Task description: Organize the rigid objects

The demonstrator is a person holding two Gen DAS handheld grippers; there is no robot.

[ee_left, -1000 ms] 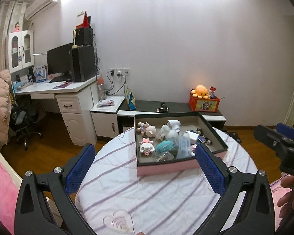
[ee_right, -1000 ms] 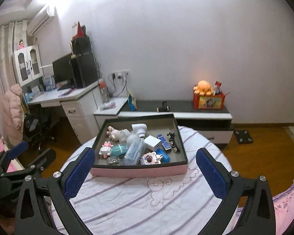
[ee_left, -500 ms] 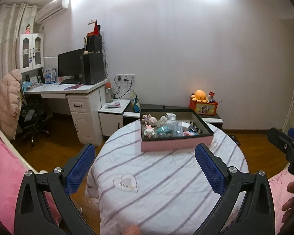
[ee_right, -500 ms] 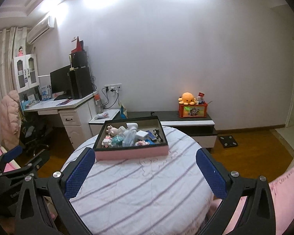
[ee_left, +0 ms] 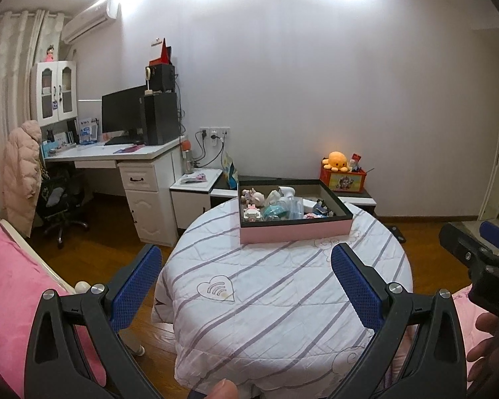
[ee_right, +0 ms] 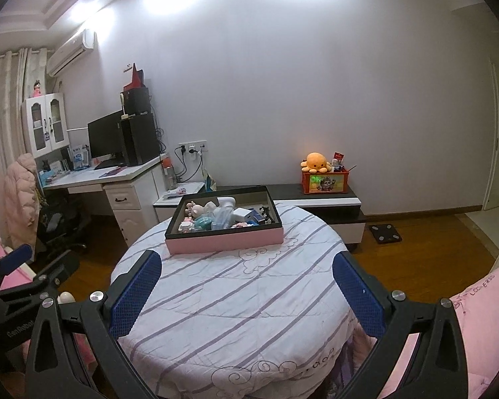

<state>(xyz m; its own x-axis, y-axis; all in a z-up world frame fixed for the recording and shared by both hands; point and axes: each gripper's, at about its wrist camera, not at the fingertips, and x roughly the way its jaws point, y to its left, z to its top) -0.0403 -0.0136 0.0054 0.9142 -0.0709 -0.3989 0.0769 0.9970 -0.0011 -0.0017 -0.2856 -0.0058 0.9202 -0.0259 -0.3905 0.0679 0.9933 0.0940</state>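
Note:
A pink box with a black rim sits at the far side of a round table with a white striped cloth. It holds several small objects: toys, a clear bottle, a teal item. My left gripper is open and empty, well back from the box at the table's near edge. My right gripper is open and empty, also far back from the box.
A white desk with monitor and black tower stands at the left, with an office chair. A low black-and-white cabinet with an orange plush is behind the table. Pink bedding lies at both sides.
Both grippers have pulled back and up from the box. The table now shows whole and the box looks smaller and farther. Both stay open.

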